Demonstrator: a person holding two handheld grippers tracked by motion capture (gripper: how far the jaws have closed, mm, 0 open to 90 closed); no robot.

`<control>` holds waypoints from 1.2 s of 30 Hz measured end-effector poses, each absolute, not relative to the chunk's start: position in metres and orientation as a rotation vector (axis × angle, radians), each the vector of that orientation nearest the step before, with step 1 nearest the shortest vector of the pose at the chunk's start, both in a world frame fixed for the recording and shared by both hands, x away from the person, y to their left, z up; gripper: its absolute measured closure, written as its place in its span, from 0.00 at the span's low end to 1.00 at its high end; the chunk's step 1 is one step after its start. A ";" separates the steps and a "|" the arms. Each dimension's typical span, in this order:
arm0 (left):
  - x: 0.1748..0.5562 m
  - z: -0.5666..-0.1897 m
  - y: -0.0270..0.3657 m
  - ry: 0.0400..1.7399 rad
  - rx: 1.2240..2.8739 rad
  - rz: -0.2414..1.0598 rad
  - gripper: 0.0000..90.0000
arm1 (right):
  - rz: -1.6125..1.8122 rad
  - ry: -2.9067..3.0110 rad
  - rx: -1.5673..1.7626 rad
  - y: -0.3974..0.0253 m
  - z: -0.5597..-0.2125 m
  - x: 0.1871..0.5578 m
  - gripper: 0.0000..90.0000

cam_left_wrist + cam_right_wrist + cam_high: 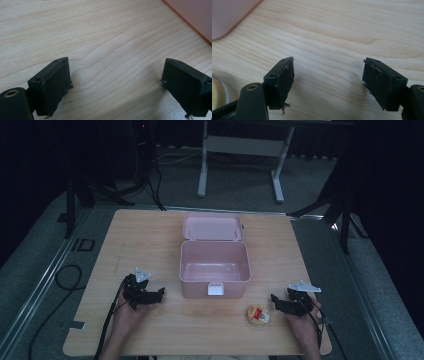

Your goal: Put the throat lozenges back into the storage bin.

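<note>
A pink box [215, 265] stands open at the middle of the wooden table [140, 235], its lid [212, 227] lying back behind it and its inside bare. A small round tin [257, 315] with a red and yellow top lies in front of the box's right corner. My left gripper [156, 295] rests on the table left of the box, open, with bare wood between its jaws [116, 75]. My right gripper [276, 301] rests right of the tin, open as well [328, 75]. The tin's rim [218, 92] shows at the left edge of the right gripper view.
The box's pink wall [195, 17] fills the upper right corner of the left gripper view, and its corner [229, 15] the upper left of the right gripper view. A white desk frame [240, 155] and dark stands are on the floor beyond the table. Cables trail off the table's left edge.
</note>
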State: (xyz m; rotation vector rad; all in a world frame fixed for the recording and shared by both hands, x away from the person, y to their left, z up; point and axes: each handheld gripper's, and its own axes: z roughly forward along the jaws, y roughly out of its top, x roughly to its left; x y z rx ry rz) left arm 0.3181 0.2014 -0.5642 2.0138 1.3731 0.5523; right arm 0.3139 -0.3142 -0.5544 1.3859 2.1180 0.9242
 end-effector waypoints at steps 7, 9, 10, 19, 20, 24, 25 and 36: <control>0.318 -0.564 0.201 1.373 2.014 0.552 0.10 | 0.929 2.115 1.365 -0.312 -0.544 0.308 0.31; 0.318 -0.564 0.201 1.374 2.014 0.552 0.10 | 0.924 2.114 1.362 -0.312 -0.542 0.308 0.31; 0.318 -0.564 0.201 1.373 2.014 0.552 0.10 | 0.923 2.115 1.363 -0.312 -0.541 0.308 0.31; 0.318 -0.564 0.201 1.373 2.014 0.552 0.10 | 0.874 2.148 1.336 -0.315 -0.532 0.305 0.34; 0.318 -0.564 0.201 1.374 2.013 0.552 0.10 | 0.869 2.157 1.331 -0.316 -0.531 0.304 0.35; 0.318 -0.564 0.201 1.373 2.014 0.552 0.10 | 0.855 2.177 1.303 -0.317 -0.523 0.301 0.35; 0.318 -0.564 0.201 1.373 2.014 0.552 0.10 | 0.855 2.177 1.303 -0.317 -0.523 0.301 0.35; 0.318 -0.564 0.201 1.373 2.013 0.552 0.10 | 0.805 2.240 1.225 -0.311 -0.509 0.297 0.34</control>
